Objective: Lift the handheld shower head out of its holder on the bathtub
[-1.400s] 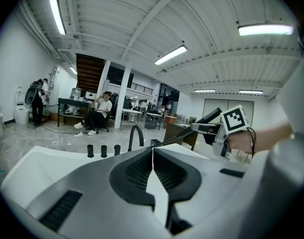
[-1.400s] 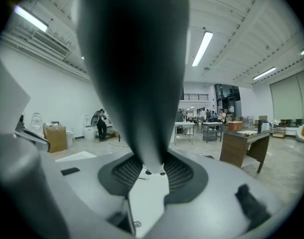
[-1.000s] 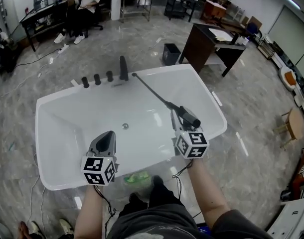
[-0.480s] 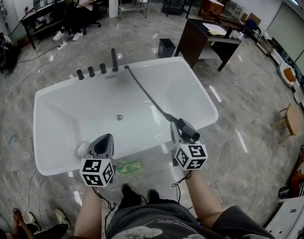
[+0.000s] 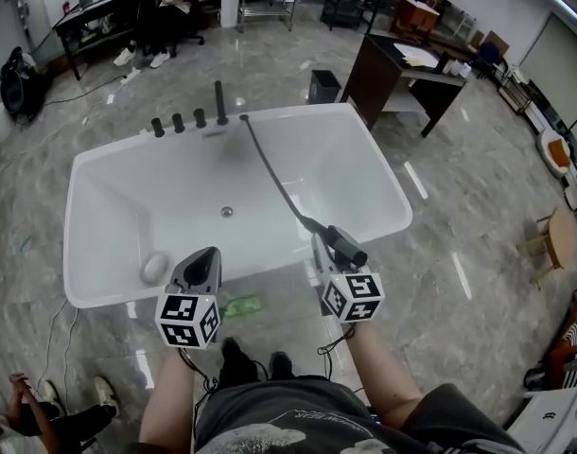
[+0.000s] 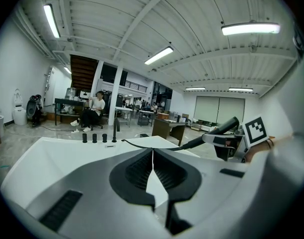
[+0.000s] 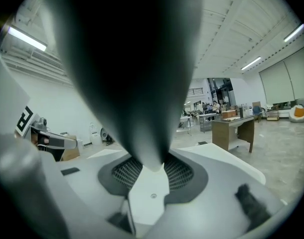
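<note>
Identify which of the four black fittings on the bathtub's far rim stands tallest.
The rightmost fitting, a slim upright post beside the hose's far end. The three knobs to its left are short and stubby.

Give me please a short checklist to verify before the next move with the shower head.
1. Grip on shower head: ok, the right hand-held gripper is closed on it.
2. Shower head out of its holder: ok, it is at the near side of the bathtub, away from the taps.
3. Hose free: ok, it runs across the tub without a loop.
4. Left hand-held gripper empty: ok, jaws together.
5. Hose slack left: cannot tell.
</note>
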`<state>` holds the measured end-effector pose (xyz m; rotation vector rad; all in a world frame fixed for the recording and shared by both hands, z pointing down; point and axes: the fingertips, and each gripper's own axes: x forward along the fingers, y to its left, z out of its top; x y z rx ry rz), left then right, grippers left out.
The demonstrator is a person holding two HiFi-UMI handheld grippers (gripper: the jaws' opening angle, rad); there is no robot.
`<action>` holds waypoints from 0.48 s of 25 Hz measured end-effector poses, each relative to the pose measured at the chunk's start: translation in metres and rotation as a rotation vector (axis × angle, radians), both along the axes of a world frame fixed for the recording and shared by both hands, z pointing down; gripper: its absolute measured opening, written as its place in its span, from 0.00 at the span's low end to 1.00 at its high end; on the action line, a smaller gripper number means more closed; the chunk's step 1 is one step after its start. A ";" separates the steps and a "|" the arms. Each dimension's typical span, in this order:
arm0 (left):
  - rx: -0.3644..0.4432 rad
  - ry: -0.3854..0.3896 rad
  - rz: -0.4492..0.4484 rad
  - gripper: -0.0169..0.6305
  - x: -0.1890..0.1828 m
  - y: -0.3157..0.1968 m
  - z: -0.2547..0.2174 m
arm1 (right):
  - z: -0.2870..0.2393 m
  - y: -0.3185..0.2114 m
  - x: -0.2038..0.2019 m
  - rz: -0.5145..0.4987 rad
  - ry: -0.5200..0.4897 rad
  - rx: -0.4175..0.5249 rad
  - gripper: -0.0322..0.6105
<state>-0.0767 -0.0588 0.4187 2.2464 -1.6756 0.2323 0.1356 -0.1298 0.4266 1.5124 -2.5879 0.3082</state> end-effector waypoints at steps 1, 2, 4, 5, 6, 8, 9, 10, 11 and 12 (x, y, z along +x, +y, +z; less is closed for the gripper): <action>0.000 -0.002 -0.003 0.05 0.000 0.002 -0.001 | -0.001 0.000 -0.002 -0.005 -0.001 0.002 0.27; 0.000 -0.002 -0.006 0.05 0.000 0.004 -0.001 | -0.002 0.001 -0.004 -0.011 -0.002 0.004 0.27; 0.001 -0.003 -0.011 0.05 -0.001 0.006 -0.003 | -0.005 0.001 -0.008 -0.020 0.000 0.007 0.27; 0.002 -0.003 -0.013 0.05 -0.001 0.006 -0.004 | -0.005 0.001 -0.009 -0.023 0.002 0.008 0.27; 0.003 -0.004 -0.014 0.05 0.000 0.007 -0.005 | -0.006 0.002 -0.009 -0.025 0.004 0.008 0.27; 0.005 -0.005 -0.015 0.05 0.001 0.010 -0.005 | -0.004 0.004 -0.009 -0.026 0.007 0.005 0.27; 0.006 -0.005 -0.015 0.05 0.002 0.011 -0.005 | -0.004 0.006 -0.009 -0.026 0.009 0.004 0.27; 0.007 -0.005 -0.014 0.05 0.002 0.013 -0.005 | -0.003 0.007 -0.010 -0.025 0.010 0.004 0.27; 0.008 -0.006 -0.013 0.05 0.001 0.014 -0.006 | -0.004 0.008 -0.011 -0.024 0.010 0.005 0.27; 0.010 -0.006 -0.011 0.05 0.001 0.014 -0.006 | -0.004 0.009 -0.012 -0.023 0.012 0.006 0.27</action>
